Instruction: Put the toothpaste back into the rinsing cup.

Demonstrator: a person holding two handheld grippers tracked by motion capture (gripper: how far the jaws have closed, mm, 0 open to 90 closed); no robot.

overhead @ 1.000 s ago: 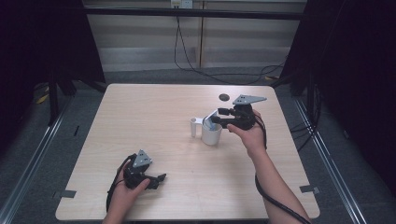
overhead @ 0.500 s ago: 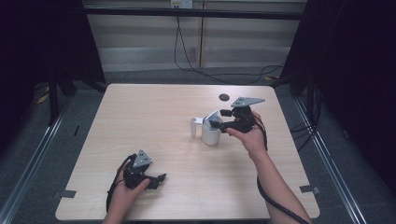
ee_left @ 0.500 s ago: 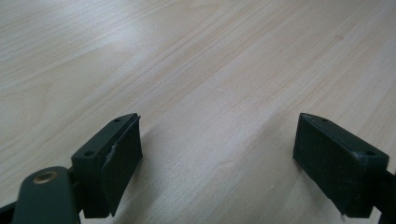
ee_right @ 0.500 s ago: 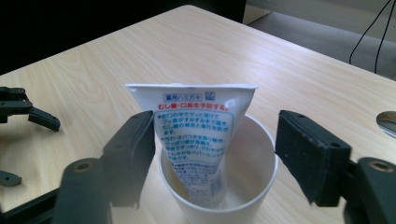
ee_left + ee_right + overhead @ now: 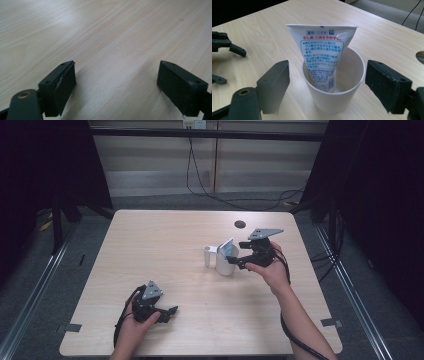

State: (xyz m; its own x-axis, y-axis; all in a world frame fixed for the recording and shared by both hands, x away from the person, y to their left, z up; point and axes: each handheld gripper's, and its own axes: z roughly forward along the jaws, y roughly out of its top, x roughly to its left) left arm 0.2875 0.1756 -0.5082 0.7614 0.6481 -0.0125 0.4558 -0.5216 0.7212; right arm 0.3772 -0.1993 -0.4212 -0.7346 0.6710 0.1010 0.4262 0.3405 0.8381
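A white cup [image 5: 334, 85] stands right of the table's [image 5: 150, 250] centre, a soft tube [image 5: 322, 52] upright inside. The right gripper [image 5: 328, 87], at its three o'clock, has just spread its jaws, clear of both. The left gripper [image 5: 117, 85] gapes empty. Light, tippy; I'd pinch the tube's flat crimped top.

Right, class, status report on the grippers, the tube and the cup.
Right gripper fingers just opened, apart around the cup. Tube stands tilted inside the cup. Left gripper open over bare table. Nothing in the way.
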